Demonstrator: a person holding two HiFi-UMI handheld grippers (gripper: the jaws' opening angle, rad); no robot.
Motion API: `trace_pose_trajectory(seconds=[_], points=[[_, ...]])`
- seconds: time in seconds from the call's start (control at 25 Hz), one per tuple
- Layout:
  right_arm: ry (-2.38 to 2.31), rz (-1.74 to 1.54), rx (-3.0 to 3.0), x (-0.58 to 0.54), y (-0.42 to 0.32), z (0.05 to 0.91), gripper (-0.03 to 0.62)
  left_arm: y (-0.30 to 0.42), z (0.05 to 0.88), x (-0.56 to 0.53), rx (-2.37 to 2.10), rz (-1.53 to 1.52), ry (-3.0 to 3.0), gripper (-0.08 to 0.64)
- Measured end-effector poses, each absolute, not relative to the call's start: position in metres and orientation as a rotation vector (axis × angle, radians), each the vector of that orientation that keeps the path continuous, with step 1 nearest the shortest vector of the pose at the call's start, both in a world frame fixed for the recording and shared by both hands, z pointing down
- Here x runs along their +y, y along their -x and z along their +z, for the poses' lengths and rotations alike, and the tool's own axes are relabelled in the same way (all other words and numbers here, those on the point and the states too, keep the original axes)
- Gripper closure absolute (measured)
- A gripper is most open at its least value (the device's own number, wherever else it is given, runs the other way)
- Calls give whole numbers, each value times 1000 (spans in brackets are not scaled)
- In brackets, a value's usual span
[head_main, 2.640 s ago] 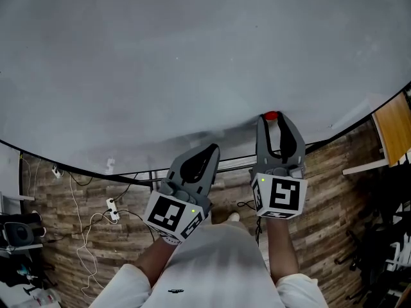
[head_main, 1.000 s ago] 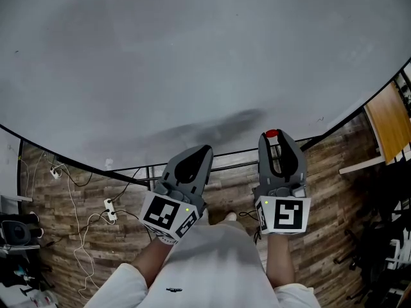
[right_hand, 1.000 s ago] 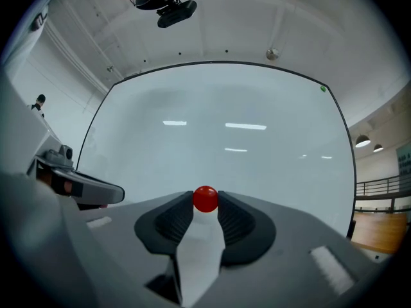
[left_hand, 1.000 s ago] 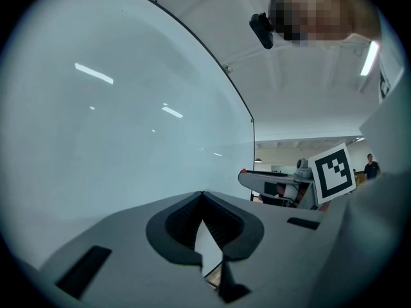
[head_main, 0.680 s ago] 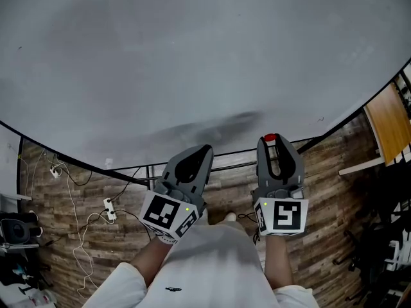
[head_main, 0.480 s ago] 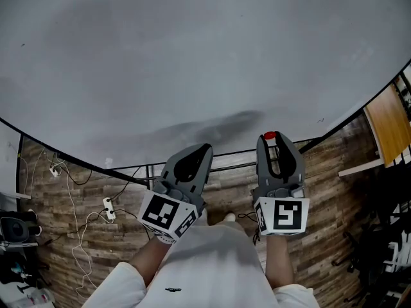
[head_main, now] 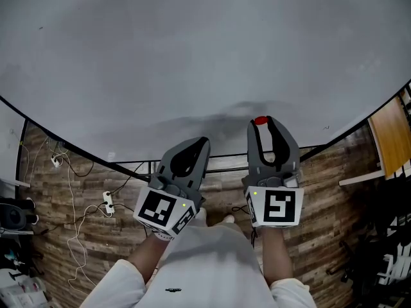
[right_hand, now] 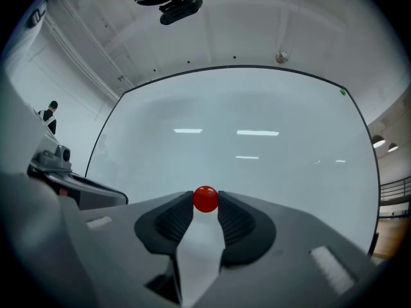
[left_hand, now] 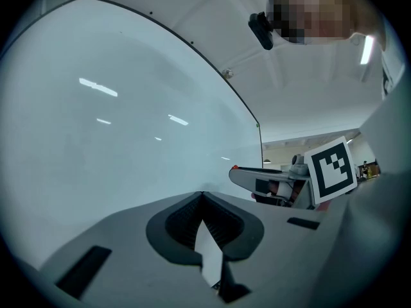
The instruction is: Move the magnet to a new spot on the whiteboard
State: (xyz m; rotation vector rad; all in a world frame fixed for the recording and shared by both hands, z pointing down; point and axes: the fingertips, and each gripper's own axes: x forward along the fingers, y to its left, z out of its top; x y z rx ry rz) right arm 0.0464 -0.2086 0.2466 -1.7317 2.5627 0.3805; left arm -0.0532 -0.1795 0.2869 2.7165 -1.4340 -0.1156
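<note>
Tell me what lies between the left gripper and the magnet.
Only bare whiteboard, in the head view. The left gripper is empty; the right gripper holds the magnet.

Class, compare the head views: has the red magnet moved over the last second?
Yes. The small red round magnet, gripped in the right tongs, now sits higher above the whiteboard's black lower edge.

We see a wood-plank floor. White cables and a power strip lie on it. A wooden tabletop stands over it.

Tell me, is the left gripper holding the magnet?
No, the magnet is clamped in the right gripper; the left gripper is shut and empty.
</note>
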Motion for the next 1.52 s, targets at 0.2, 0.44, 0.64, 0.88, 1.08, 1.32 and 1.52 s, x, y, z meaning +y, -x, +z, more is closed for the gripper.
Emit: trace_pose_trajectory(seconds=[0.2,0.44,0.64,0.88,1.08,1.32,1.52], points=[[1711,410,2560,-218,-30,233,463,60,283,-182,-1439,-114,-2715,554],[1723,435,2542,-232,-14,221,463,75,279,-186,-1473,-139,-2696,554],[1774,423,2510,-248,-11,219,463,81,278,-192,-1484,-150,-2686,554],[1843,433,2468,-254,-11,219,463,86,278,-192,-1485,-161,-2681,554],[1882,463,2430,-255,-12,218,462,87,279,-195,-1490,-163,-2675,554],[1866,468,2424,-254,-10,218,460,84,282,-196,-1480,-157,-2673,554],[1807,430,2455,-255,-8,221,460,80,282,-196,-1475,-153,-2678,554]])
